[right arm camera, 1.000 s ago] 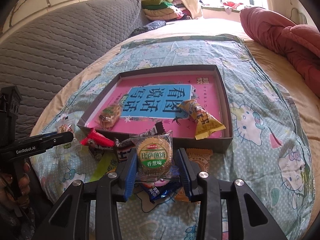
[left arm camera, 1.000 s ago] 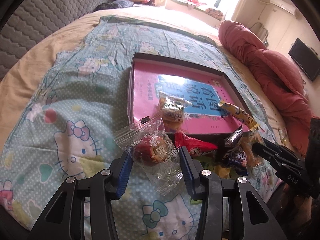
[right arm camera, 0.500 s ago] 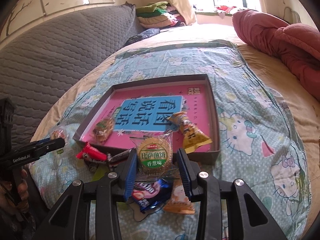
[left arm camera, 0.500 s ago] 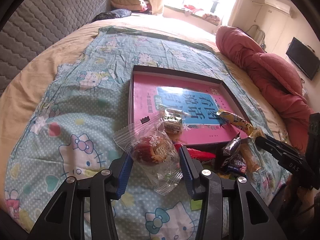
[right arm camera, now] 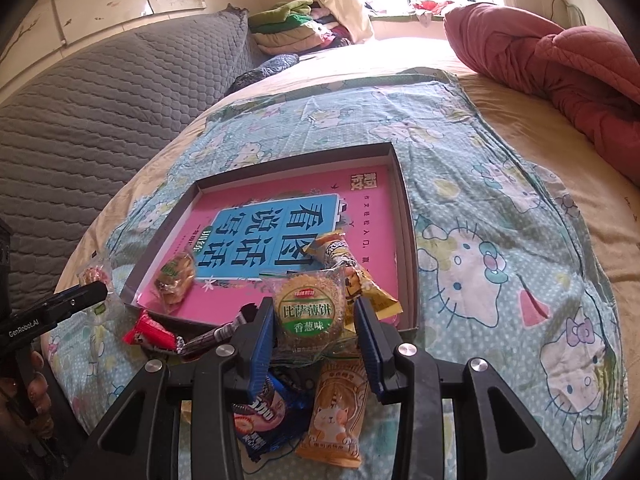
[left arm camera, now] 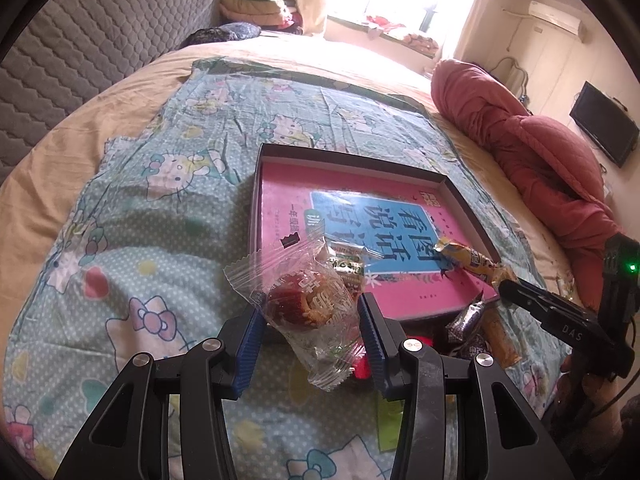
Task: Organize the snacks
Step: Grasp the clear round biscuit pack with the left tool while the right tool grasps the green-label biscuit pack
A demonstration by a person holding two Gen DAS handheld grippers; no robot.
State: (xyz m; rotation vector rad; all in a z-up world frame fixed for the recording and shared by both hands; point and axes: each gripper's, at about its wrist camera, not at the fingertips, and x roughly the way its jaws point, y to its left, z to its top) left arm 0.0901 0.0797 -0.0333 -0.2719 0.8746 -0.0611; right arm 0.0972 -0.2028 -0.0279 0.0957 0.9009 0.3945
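Left gripper [left arm camera: 310, 332]: blue pads clamped on a clear-wrapped red pastry [left arm camera: 308, 306], one pad on each side of the wrapper, which hangs loose below them.
Right gripper [right arm camera: 314, 334]: pads pressed against a round cracker packet with a green label [right arm camera: 308, 310], held upright between them.
Tray [right arm camera: 406, 216]: a shallow dark box with a pink and blue printed sheet inside, at 12 o'clock from both grippers, on the cat-print cloth [right arm camera: 500, 248].
In the tray: a yellow snack packet [right arm camera: 354, 276] just behind the cracker packet; a small brown wrapped cake [right arm camera: 176, 276] at 10 o'clock of the right gripper, near the front left corner.
Outside the tray: a red packet [right arm camera: 150, 332] and a dark twisted wrapper [right arm camera: 218, 332] at 9 o'clock against the front wall; a blue biscuit packet [right arm camera: 264, 412] and an orange cat-print packet [right arm camera: 338, 412] at 6 o'clock under the right gripper.
Bed: a rolled red quilt [left arm camera: 532, 140] at 2 o'clock from the left gripper.
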